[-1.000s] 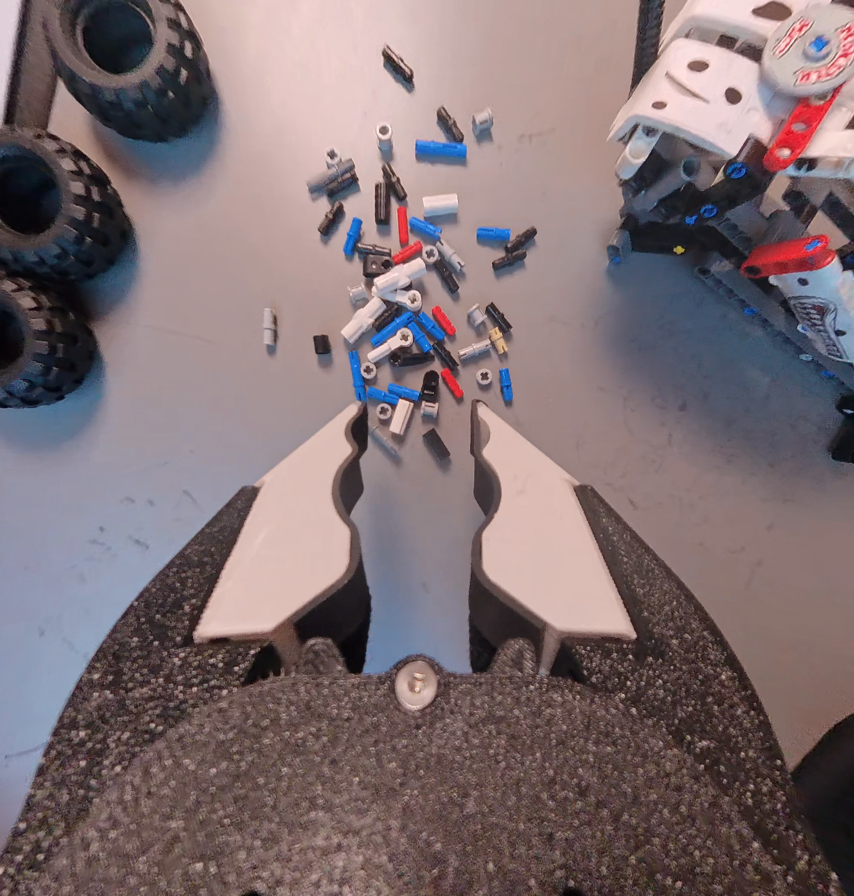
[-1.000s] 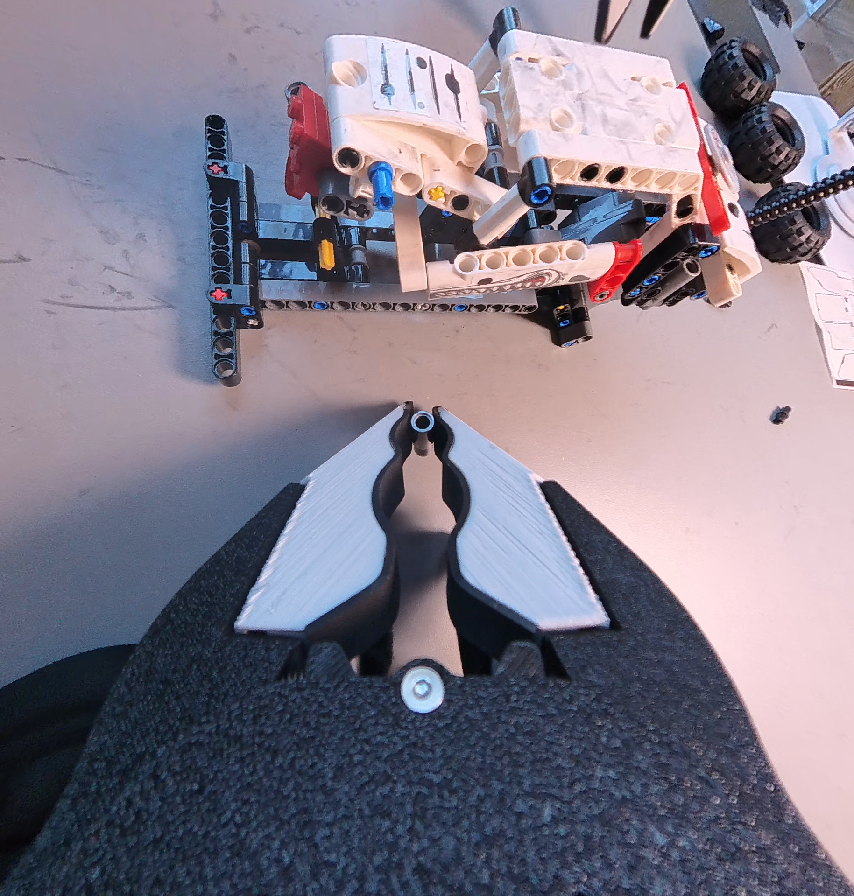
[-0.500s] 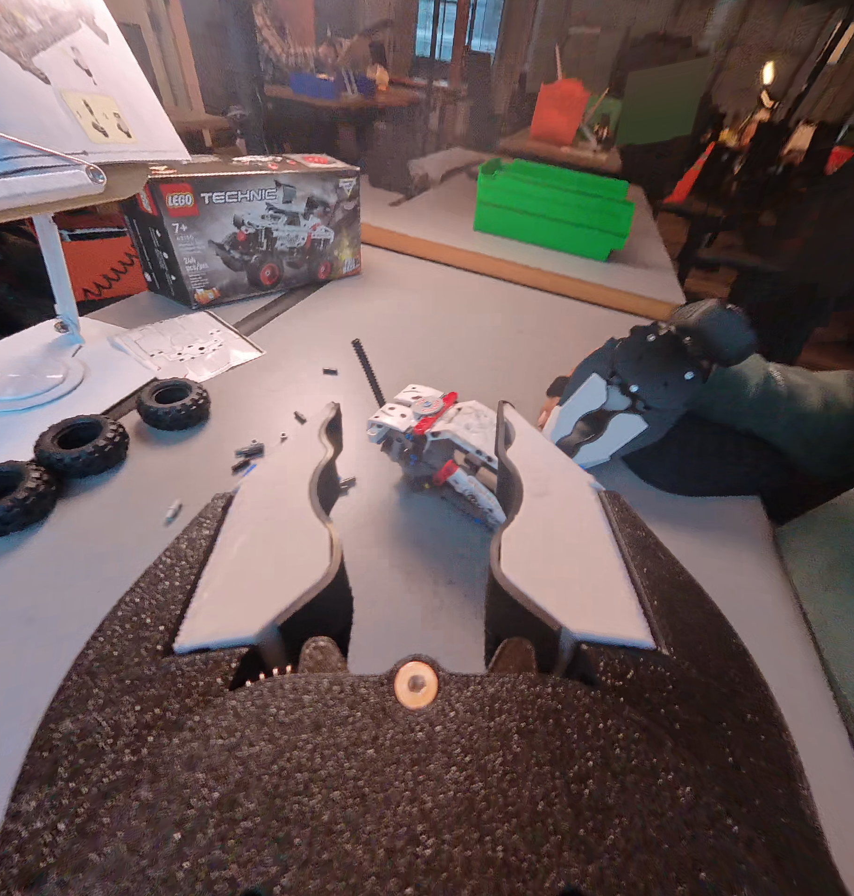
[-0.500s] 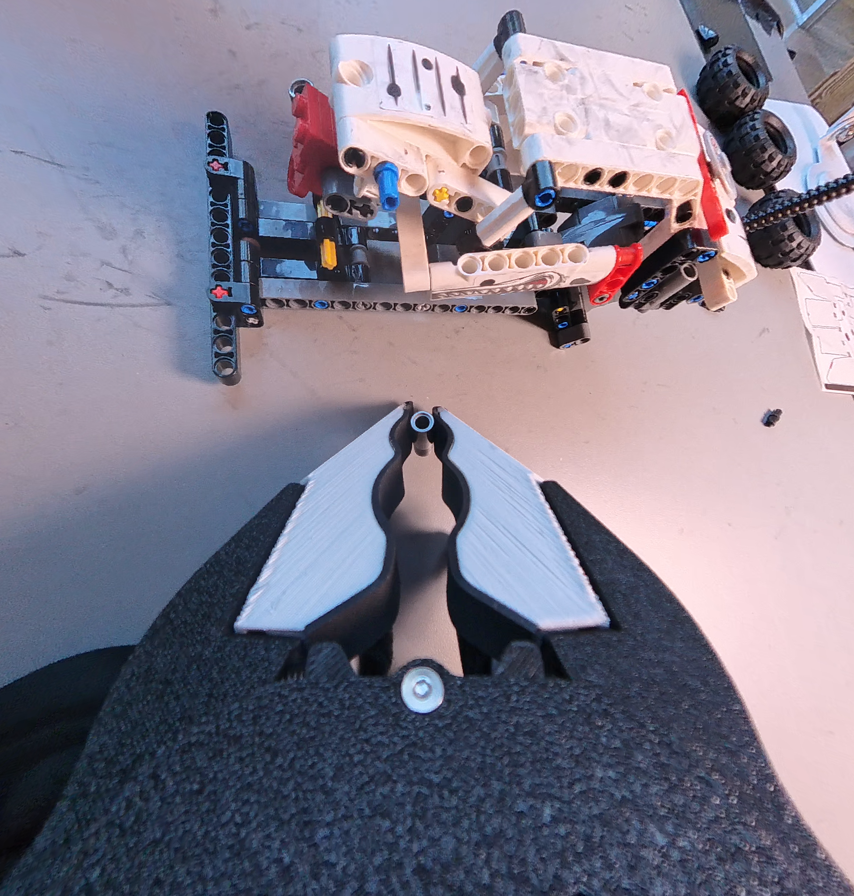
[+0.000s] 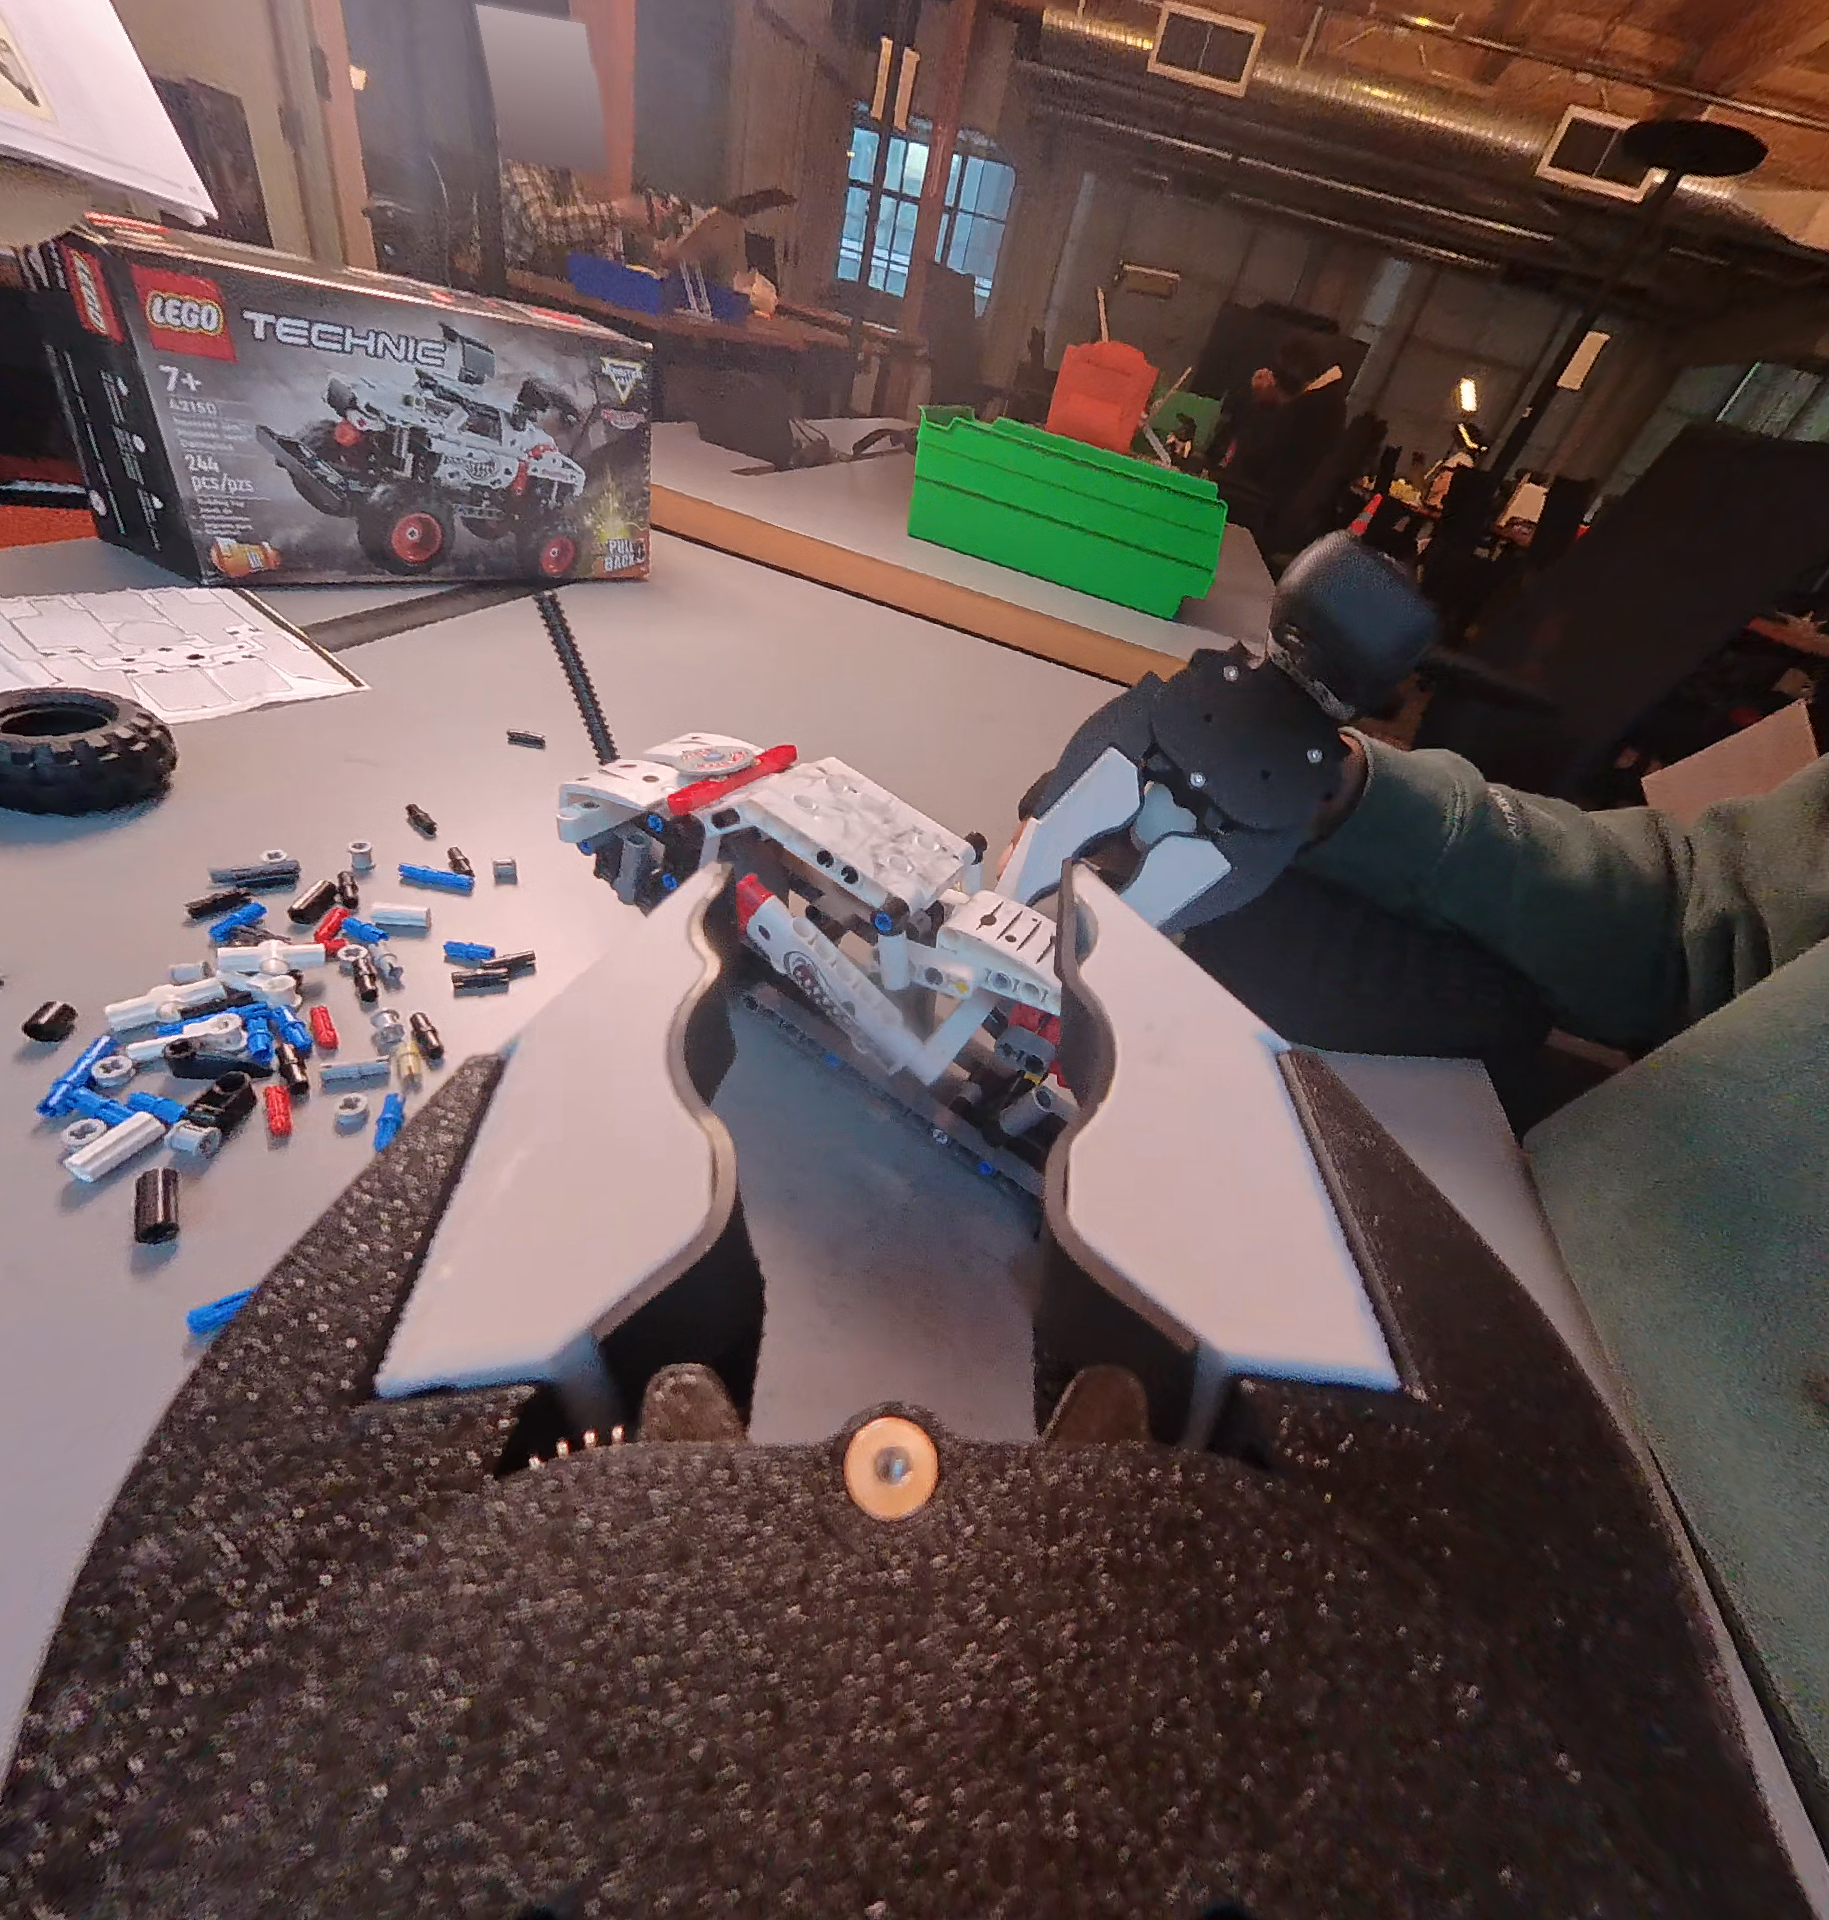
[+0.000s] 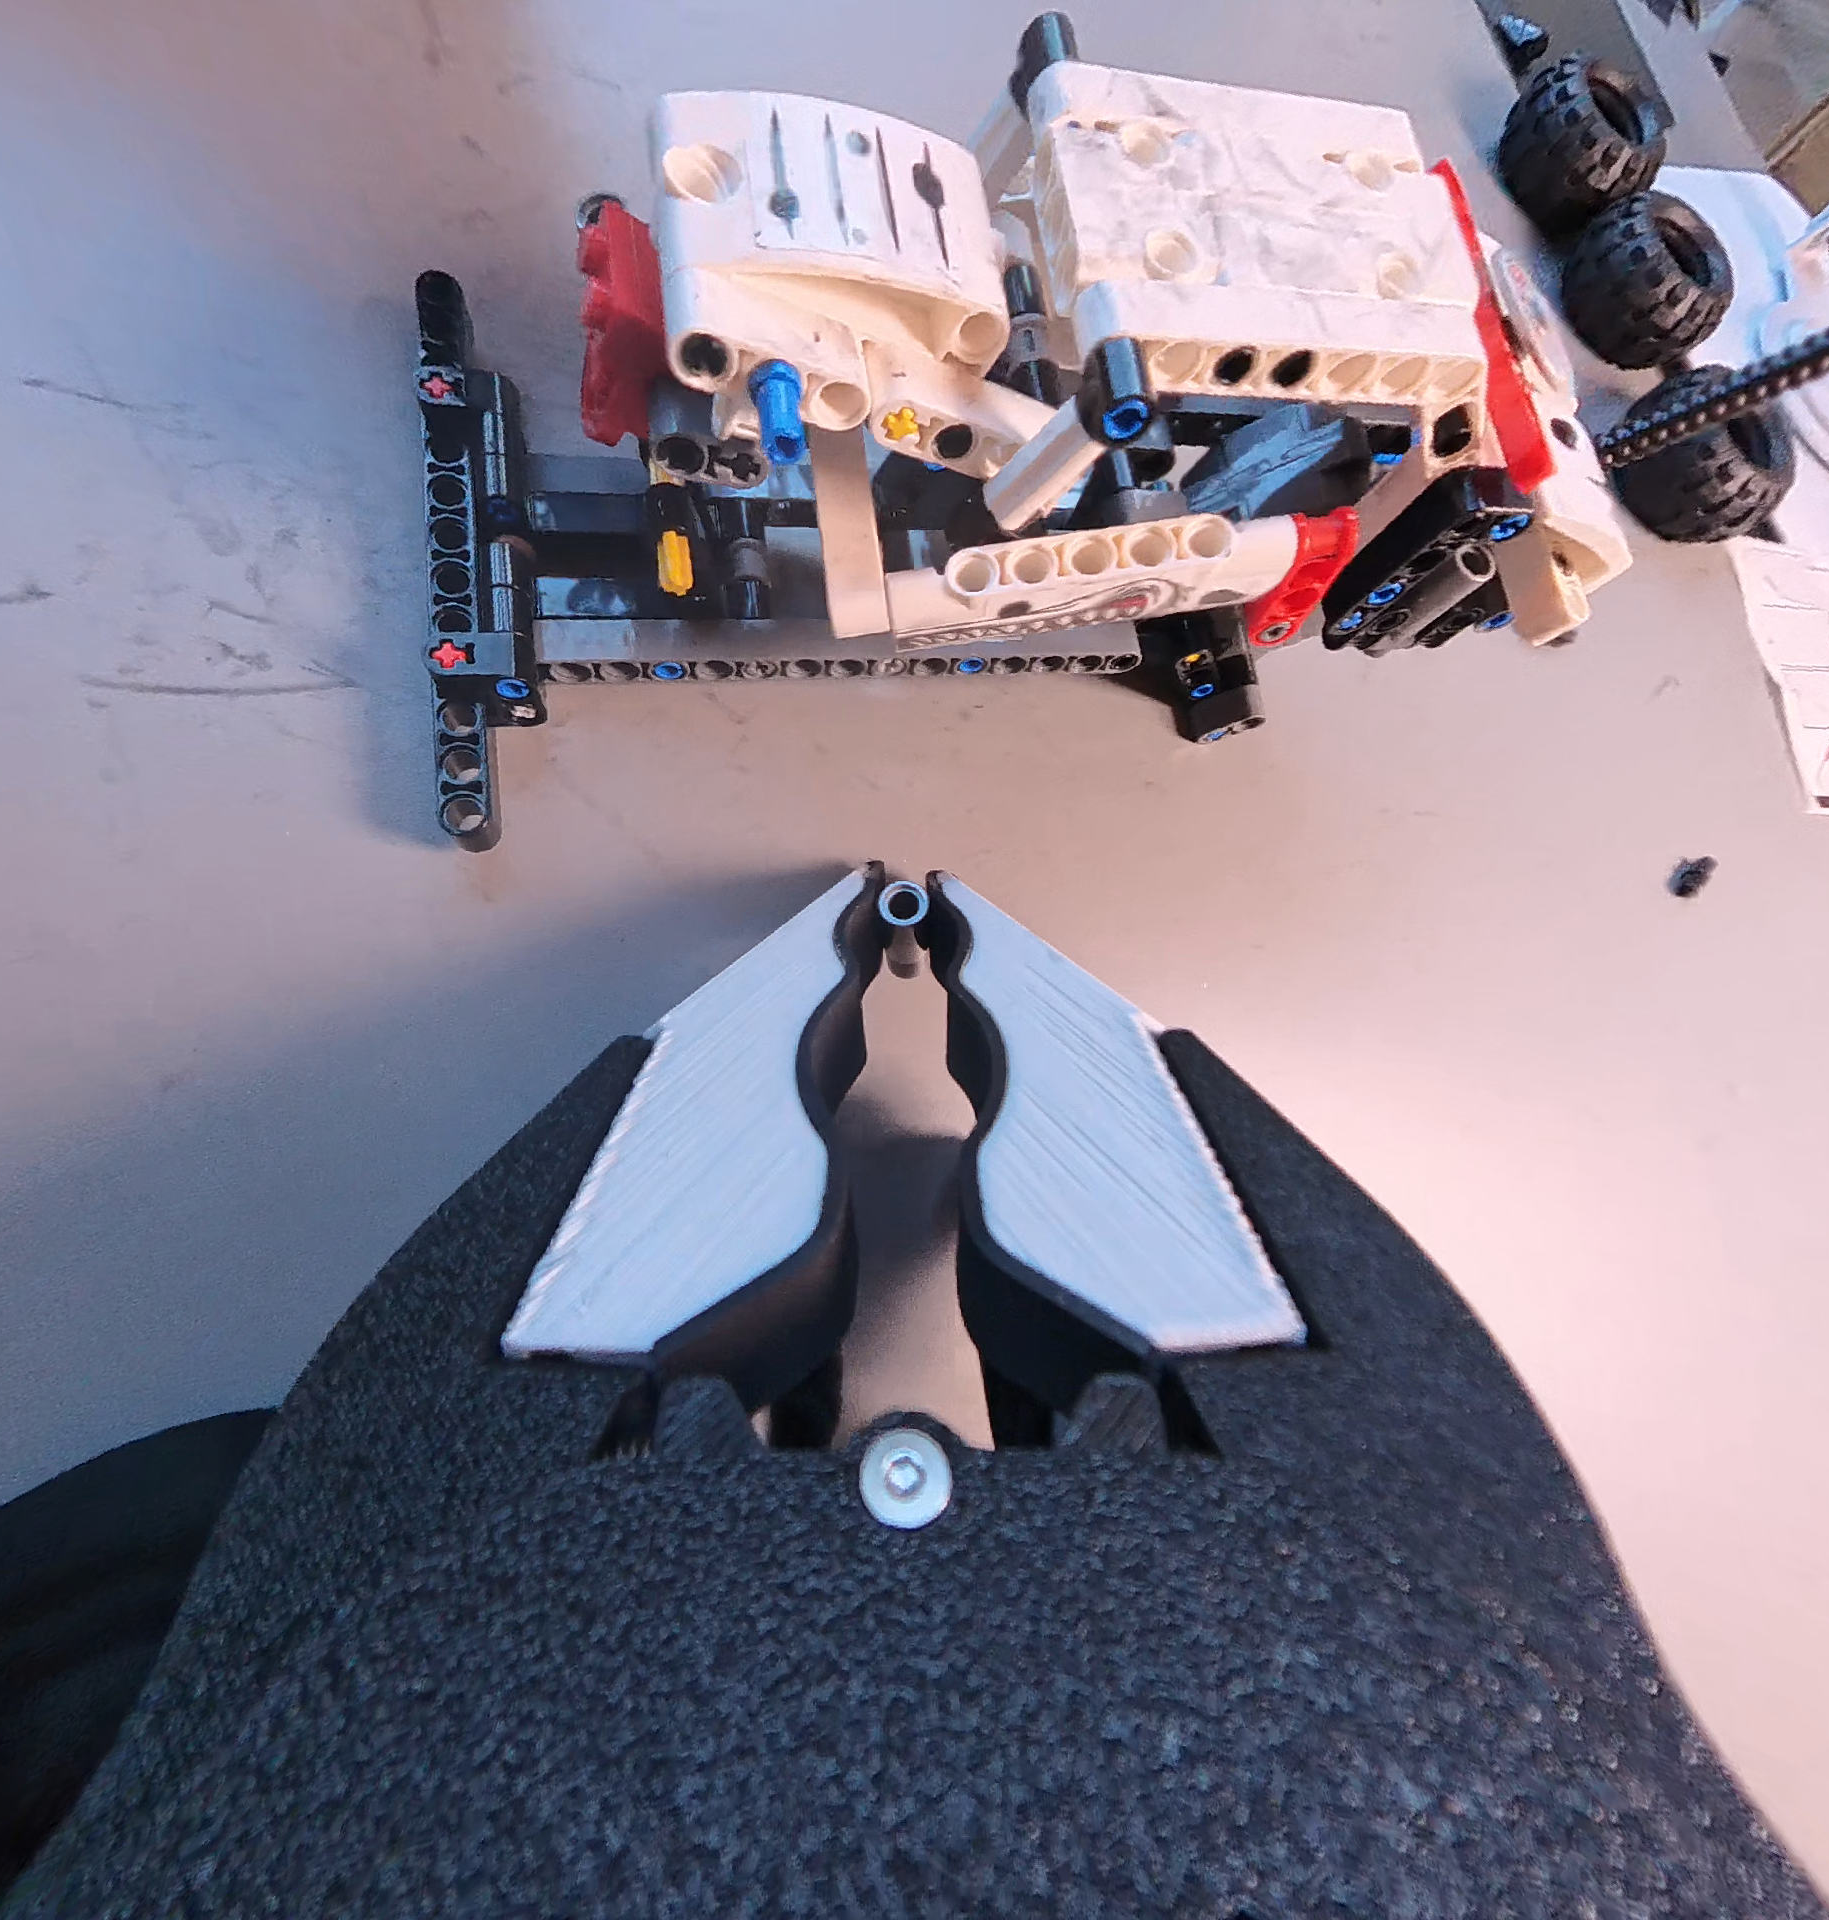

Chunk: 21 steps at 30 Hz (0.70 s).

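Toy truck chassis, half-built, lies ahead of both grippers.
Left wrist view: left gripper (image 5: 889,914), jaws wide and empty, has swung up from the loose pins (image 5: 255,1018) to frame the toy truck chassis (image 5: 827,894); bare table lies under the fingers. Right wrist view: right gripper (image 6: 902,883) still pinches a small grey bushing (image 6: 902,902), with open tabletop between it and the chassis.

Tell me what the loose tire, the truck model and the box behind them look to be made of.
Tire: looks like matte black rubber, with chunky tread blocks and no shine.
Truck model: hard moulded plastic, semi-glossy, with crisp round pin holes and highlights on the white panels.
Box: seems printed cardboard with a slight sheen, sharp folded edges and flat faces.
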Available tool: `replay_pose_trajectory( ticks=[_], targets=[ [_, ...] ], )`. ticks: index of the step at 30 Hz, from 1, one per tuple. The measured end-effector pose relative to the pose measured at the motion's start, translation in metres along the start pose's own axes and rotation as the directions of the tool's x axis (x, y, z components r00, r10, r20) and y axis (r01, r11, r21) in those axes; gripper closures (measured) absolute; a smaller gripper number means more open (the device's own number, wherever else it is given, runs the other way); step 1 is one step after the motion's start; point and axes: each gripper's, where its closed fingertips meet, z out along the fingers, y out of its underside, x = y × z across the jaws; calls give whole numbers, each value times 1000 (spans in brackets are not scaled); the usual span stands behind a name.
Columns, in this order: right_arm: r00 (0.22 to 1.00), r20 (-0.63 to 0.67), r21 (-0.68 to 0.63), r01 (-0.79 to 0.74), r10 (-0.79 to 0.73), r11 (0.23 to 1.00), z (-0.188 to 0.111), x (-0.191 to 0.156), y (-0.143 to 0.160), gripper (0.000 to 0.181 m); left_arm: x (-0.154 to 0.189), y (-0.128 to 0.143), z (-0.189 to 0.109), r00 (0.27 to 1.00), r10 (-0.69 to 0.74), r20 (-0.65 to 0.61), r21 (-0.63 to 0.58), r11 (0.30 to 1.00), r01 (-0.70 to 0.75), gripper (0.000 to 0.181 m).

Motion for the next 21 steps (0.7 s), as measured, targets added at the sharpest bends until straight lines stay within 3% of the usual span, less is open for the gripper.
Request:
replay_pose_trajectory(
  ticks=[6, 15, 21],
  targets=[
    [990, 79, -21, -112, 114, 993, 5, 5, -2, 175, 6, 15, 6, 994, 113, -1, -73, 991, -112, 121],
    [963, 236, -92, -111, 130, 990, 8, 5, -2, 174, 12, 35, 11, 975, 223, -16, -174, 959, -223, 122],
    [971, 210, -71, -102, 114, 992, 8, 10, -1, 168, 10, 51, 13, 953, 301, -31, -259, 918, -298, 124]
  ],
)
